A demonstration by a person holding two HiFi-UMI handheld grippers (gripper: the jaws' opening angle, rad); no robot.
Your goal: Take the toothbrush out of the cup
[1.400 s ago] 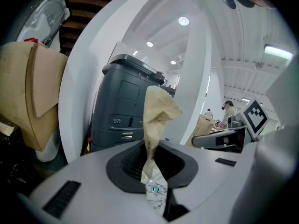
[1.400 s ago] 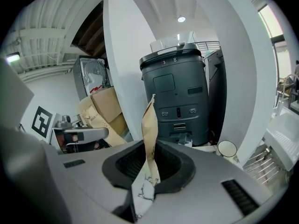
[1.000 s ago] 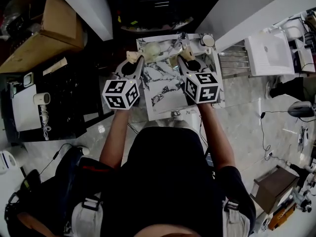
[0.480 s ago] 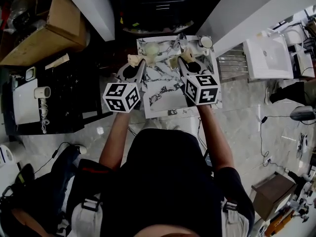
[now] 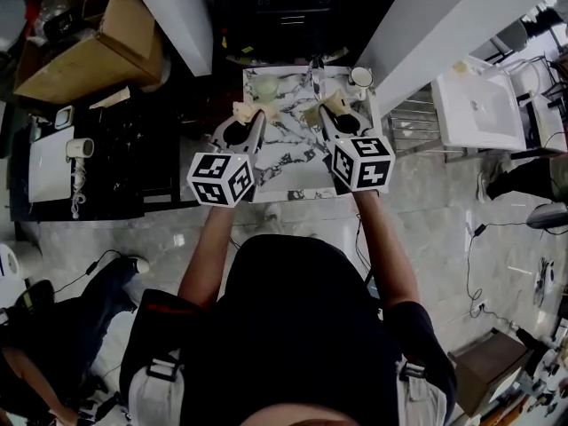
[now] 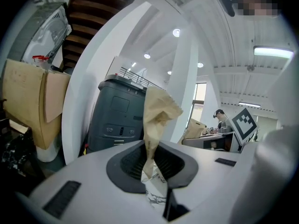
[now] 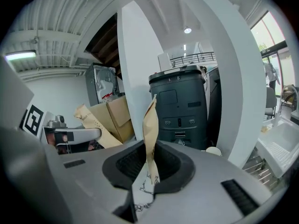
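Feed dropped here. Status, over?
Left gripper shut on crumpled tan paper. Right gripper shut on tan paper strip. White round cup beyond them on marble-patterned tabletop, untouched. Toothbrush not discernible.

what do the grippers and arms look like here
The left gripper and right gripper have pale grey bodies with black ribbed pads at the jaws. Each carries a white cube printed with black square markers: left cube, right cube. The person wears a black short-sleeved top, so the forearms are uncovered.
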